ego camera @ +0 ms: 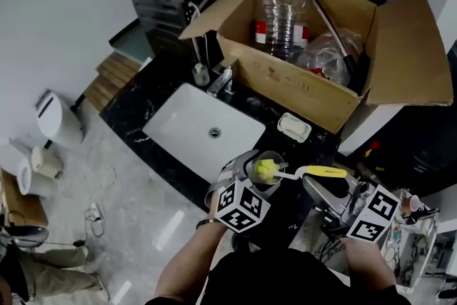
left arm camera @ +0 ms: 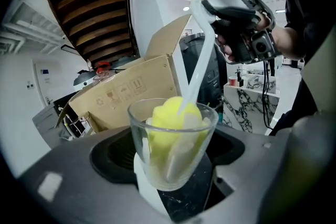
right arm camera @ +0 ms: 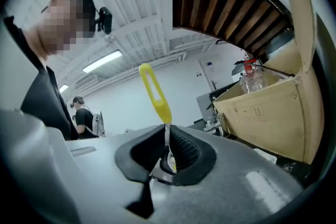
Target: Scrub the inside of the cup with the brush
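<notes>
Above a black marbled tabletop [ego camera: 143,93], a brown cardboard box [ego camera: 300,86] printed with handling symbols and a white rectangular sink [ego camera: 186,128], the left gripper's [left arm camera: 170,153] jaws clamped a clear glass cup [left arm camera: 157,165]. The right gripper's [right arm camera: 168,152] jaws pinched the brush's [right arm camera: 155,94] thin white stem, its yellow sponge inside the cup.

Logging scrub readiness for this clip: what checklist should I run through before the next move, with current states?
1. Clear glass cup clamped in left claw: ok.
2. Yellow sponge head of the white-and-yellow plastic brush inside the cup: ok.
3. Right claw shut on the brush handle: ok.
4. Water or soap in the cup: cannot tell.
5. Brown cardboard box clear of the handle: ok.
</notes>
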Tool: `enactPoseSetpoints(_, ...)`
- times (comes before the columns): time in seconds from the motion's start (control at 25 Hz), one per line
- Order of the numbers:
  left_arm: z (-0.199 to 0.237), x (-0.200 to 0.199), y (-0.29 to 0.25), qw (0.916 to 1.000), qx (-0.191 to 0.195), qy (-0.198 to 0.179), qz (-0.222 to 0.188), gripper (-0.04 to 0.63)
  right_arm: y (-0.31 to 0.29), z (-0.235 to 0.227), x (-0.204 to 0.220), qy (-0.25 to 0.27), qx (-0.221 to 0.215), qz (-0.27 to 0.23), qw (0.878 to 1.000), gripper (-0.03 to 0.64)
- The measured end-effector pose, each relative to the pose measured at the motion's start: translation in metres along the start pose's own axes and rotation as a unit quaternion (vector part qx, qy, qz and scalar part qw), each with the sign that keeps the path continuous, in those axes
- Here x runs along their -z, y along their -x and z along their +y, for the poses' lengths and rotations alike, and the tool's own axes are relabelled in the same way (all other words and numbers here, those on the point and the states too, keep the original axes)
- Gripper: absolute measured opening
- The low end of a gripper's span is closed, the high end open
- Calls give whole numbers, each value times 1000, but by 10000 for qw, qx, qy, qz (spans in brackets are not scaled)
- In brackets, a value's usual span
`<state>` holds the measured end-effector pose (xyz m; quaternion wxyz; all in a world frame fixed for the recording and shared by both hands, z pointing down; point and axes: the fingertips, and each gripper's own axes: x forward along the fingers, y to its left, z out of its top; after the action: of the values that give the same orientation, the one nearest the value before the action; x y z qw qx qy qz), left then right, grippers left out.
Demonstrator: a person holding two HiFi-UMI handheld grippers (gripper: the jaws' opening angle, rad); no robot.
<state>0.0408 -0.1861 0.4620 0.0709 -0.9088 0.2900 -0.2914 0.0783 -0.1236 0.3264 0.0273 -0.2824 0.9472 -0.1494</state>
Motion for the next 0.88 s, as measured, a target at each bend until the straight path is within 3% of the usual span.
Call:
enactPoseSetpoints(0.36,14,12,6,9998,8,166,-69,405,19,-2,-25,-984,-89,-814,9918,35)
enactPoseSetpoints(0.72,16,36,27,9994,129,299,-118,405,36,-14,-38,-706,635,-1147,9889,31)
enactPoseSetpoints(0.88,26,47,39,9989,117,414,-158,405,30,-10,-43,-603,762,-1193,9881,31)
